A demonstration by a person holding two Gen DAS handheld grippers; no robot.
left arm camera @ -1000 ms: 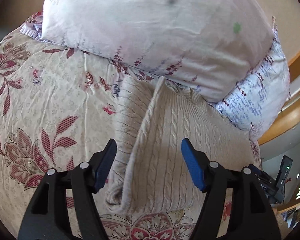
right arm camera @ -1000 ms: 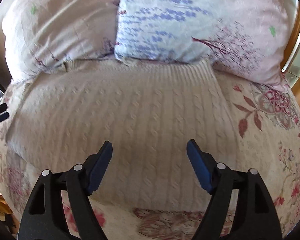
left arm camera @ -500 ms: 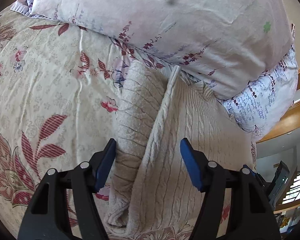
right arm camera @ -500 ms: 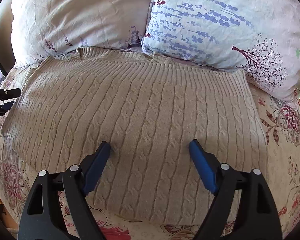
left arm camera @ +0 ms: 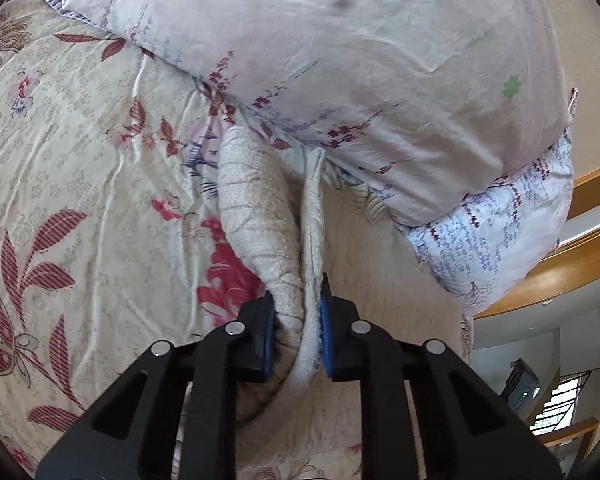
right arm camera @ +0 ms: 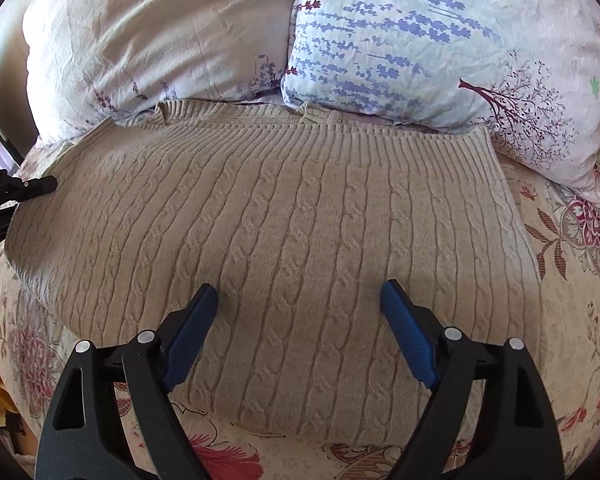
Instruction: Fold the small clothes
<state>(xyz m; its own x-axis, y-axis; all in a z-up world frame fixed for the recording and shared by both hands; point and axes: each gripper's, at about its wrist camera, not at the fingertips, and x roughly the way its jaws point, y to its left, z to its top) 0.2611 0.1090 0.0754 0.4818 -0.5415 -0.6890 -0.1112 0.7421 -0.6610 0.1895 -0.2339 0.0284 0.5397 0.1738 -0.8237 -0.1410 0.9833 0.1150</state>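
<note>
- The beige cable-knit sweater [right arm camera: 300, 216] lies flat on the floral bedspread [right arm camera: 572, 272]; its ribbed hem runs along the top, tucked against two pillows; the rest spreads down toward six o'clock, where its lower edge ends just above a red flower in the print.
- The left gripper [left arm camera: 298, 332] is closing on the sweater's side edge; a bunched fold of knit [left arm camera: 268, 232] sits between the blue pads [left arm camera: 325, 340], and both pads press on it; the fold rises from the jaws toward twelve o'clock, up to the pale pillow.
- In the right wrist view the left gripper [right arm camera: 40, 185] shows only as a black tip at nine o'clock, at the sweater's left edge.
- The right gripper [right arm camera: 300, 304] hangs over the lower middle of the sweater, jaws spread wide and still widening a little; nothing is between them but the flat knit below; whether the fingertips [right arm camera: 392, 300] touch the fabric cannot be told.
- The pale pink pillow [right arm camera: 160, 36] sits at eleven o'clock of the right wrist view; the lavender-print pillow [right arm camera: 440, 40] sits at one o'clock, overlapping the hem's right end.
- In the left wrist view the pale pillow [left arm camera: 340, 72] fills the top; the lavender one [left arm camera: 500, 232] peeks out at three o'clock, beside a curved wooden bed frame [left arm camera: 572, 264].
</note>
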